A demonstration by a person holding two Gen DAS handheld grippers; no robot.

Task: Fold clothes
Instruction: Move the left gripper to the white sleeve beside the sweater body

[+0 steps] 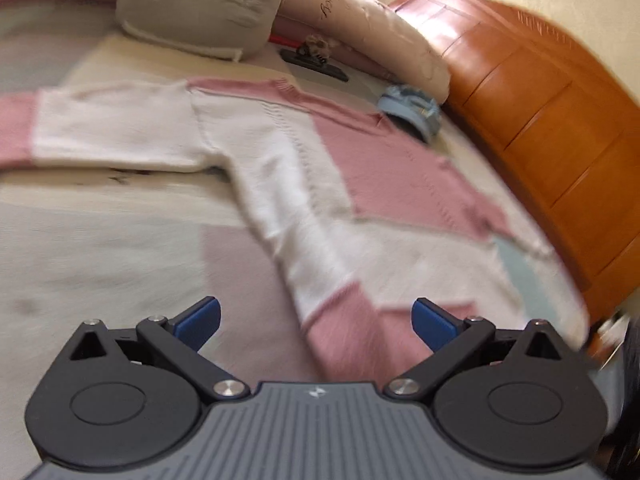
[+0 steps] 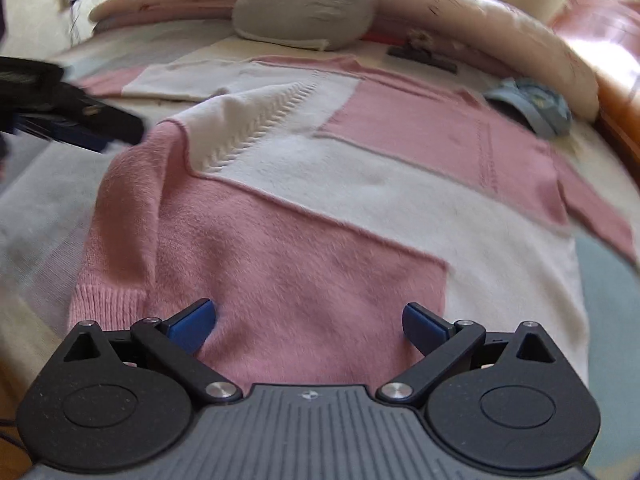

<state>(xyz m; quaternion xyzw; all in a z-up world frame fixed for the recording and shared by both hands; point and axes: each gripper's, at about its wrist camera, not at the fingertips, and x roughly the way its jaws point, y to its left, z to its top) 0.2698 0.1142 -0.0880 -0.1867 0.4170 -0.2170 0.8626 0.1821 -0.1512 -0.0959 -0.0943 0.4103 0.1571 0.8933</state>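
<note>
The pink-and-white sweater [image 2: 320, 200] lies on the bed [image 1: 100, 240], its hem near and its neck toward the far pillows. In the right wrist view 1 sleeve looks already turned in: a pink-cuffed length [image 2: 120, 240] runs down the near-left side of the body, ending in a ribbed cuff. The other sleeve [image 1: 100, 128] is not yet folded; in the left wrist view it stretches flat out to the left, white with a pink end, well clear of the body. So I judge the task early: at most 1 of the sleeve folds is done, and the second sleeve, the body fold and any tidying are left. Whether more garments wait is not visible.

The left gripper [image 1: 316, 324] hovers over the near edge of the sweater with its blue fingers wide apart and nothing between them. The right gripper [image 2: 310, 326] is likewise spread wide and empty, above the pink lower panel. A dark shape at the left of the right wrist view [image 2: 72, 120] is probably the other tool, though blur makes it uncertain.

Beyond the sweater sit a grey plush cushion [image 1: 200, 8], a long pale pillow [image 1: 380, 28], a small blue cloth item [image 1: 412, 112] and a dark flat object [image 1: 316, 64]. An orange wooden bed frame [image 1: 540, 120] borders the right side.
</note>
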